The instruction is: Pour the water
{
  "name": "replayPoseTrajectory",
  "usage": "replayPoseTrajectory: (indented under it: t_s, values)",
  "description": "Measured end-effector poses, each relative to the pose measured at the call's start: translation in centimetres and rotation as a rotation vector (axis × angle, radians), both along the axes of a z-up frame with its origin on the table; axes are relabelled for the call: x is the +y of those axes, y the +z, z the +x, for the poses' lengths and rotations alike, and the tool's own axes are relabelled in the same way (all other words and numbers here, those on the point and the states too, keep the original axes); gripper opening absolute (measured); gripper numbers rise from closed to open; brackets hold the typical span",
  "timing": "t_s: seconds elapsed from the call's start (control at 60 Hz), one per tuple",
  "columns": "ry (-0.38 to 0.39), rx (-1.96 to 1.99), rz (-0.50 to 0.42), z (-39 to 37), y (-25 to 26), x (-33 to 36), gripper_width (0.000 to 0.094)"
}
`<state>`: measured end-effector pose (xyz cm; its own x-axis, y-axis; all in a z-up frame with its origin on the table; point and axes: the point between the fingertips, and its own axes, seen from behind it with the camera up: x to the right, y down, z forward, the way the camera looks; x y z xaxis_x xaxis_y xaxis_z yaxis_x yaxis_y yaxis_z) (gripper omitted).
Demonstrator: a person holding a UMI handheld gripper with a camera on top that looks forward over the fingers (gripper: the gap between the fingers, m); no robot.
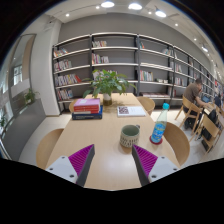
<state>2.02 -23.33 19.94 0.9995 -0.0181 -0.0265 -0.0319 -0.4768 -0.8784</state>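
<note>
Gripper view: your claw (109, 163) hangs wide open, holding nothing — its pink pads (81, 158) flank bare table (100, 135). Just ahead stands a mug (129, 136), a blue-labelled water bottle (159, 125) beside it. Beyond lie stacked books (87, 108), a potted plant (107, 84) — then library shelves (115, 58)

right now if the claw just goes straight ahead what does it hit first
Probably the green cup, standing on the table just ahead of the open claw, slightly toward its right finger. The blue bottle is off to the right, likely missed. Depth is uncertain.
</note>
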Motion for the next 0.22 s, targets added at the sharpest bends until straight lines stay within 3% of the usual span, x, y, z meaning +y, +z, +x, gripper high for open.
replayPoseTrajectory:
  t_s: [0.217]
  values:
    - [-0.010, -0.039, 0.030, 0.5, 1.8, 0.3, 0.0756]
